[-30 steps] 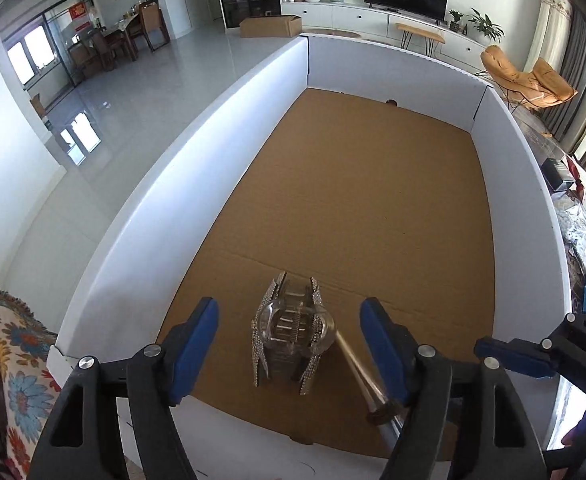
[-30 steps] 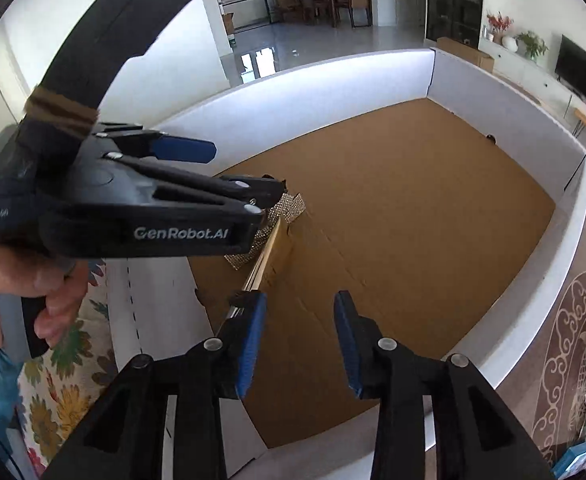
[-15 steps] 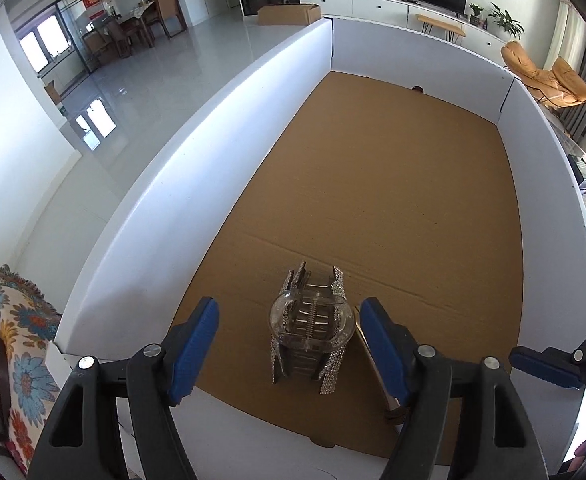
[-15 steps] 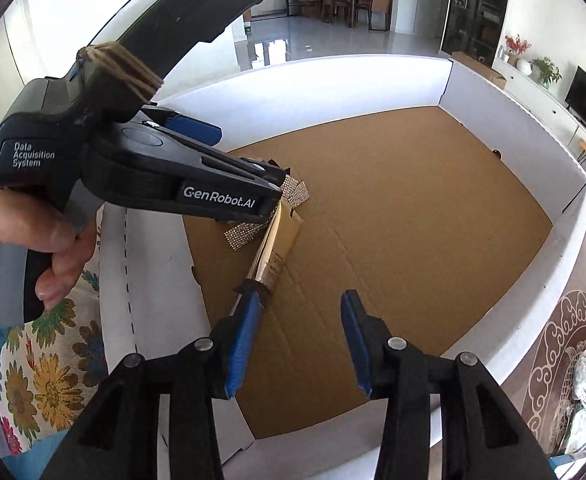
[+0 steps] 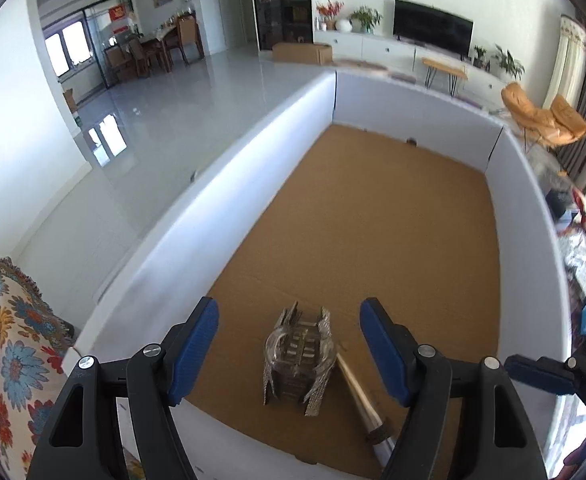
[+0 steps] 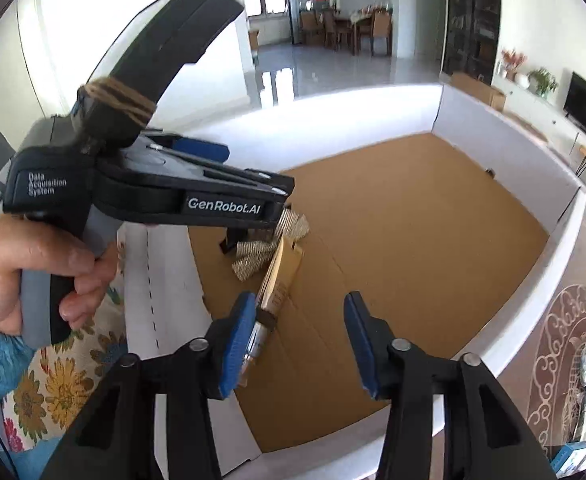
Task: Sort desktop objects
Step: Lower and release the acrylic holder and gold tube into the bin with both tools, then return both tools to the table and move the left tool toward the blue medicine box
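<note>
A glittery clear hair clip (image 5: 299, 360) lies on the brown cardboard floor (image 5: 373, 240) near the box's near wall. Touching its right side is a long gold stick (image 5: 359, 396) with a silver end. My left gripper (image 5: 289, 344) hangs open above the clip, its pads well apart from it. In the right wrist view the gold stick (image 6: 279, 276) runs along the outside of the left finger of my right gripper (image 6: 299, 344). Those jaws are opening, and nothing lies between them. The clip (image 6: 261, 248) is half hidden under the left gripper's black body (image 6: 181, 200).
White walls (image 5: 197, 216) ring the cardboard floor on all sides. A hand (image 6: 33, 272) holds the left gripper's grey handle. A flowered cloth (image 5: 17, 340) lies outside the near left corner. A small dark spot (image 5: 412, 142) sits at the far wall.
Both grippers have risen and drawn back from the floor. The right jaws have spread much wider. The clip and gold stick stay where they were.
</note>
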Available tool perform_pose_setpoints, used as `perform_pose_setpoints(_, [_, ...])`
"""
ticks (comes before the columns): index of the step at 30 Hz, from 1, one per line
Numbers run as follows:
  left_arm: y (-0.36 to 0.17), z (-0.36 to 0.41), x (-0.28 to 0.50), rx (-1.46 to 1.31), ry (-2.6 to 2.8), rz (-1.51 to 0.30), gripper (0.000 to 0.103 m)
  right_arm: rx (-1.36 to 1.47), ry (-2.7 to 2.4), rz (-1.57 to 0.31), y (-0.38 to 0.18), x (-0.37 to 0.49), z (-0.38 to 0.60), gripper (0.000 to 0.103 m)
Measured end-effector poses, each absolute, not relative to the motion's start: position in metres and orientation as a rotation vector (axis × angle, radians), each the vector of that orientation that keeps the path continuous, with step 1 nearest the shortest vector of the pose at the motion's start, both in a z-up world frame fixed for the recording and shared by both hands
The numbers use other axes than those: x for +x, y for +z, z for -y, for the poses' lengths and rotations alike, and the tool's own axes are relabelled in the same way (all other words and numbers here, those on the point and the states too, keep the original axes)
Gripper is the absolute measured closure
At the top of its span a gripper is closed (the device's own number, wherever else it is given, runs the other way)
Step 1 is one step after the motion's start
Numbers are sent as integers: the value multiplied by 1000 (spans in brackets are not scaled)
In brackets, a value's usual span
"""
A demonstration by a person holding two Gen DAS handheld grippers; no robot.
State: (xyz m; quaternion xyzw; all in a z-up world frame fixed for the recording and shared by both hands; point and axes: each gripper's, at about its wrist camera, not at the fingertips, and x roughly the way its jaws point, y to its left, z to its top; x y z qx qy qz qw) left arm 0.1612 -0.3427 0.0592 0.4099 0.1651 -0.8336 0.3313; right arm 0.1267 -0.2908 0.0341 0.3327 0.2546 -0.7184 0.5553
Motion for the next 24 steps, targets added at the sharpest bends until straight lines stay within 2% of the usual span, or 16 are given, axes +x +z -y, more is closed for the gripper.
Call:
perform_pose_setpoints(1, [72, 337, 164, 1014, -2204, -426, 31, 742, -1732, -574, 43, 126, 282, 24])
perform_pose_setpoints(2, [85, 331, 166, 969, -2226, -410, 30, 697, -1772, -544, 52, 123, 271, 9])
perform_pose_setpoints(3, [98, 323, 168, 936, -2248, -388, 28, 663, -1803, -519, 59, 119, 259, 7])
perform_pose_setpoints(4, [109, 314, 167, 908, -2274, -359, 25, 637, -1837, -495, 65, 112, 245, 7])
perform_pose_setpoints(6, [130, 288, 166, 863, -2340, -306, 14, 610, -1907, -459, 75, 110, 204, 7])
perform_pose_setpoints(9, [154, 240, 159, 825, -2477, -255, 9, 587, -2039, -415, 77, 94, 138, 0])
perform_pose_setpoints(11, [164, 201, 148, 826, -2582, -227, 8, 594, -2147, -404, 71, 81, 88, 0])
perform_pose_setpoints(13, [166, 158, 134, 854, -2676, -200, 0, 644, -2239, -395, 62, 68, 40, 0])
perform_pose_setpoints(14, [165, 138, 128, 876, -2723, -189, 0, 675, -2283, -384, 56, 62, 15, 0])
perform_pose_setpoints(20, [102, 36, 64, 1152, -2849, -83, 0, 955, -2503, -359, 24, 24, -129, 0])
perform_pose_setpoints(24, [45, 7, 27, 1305, -2837, -8, 0, 1168, -2554, -305, -4, -2, -180, 0])
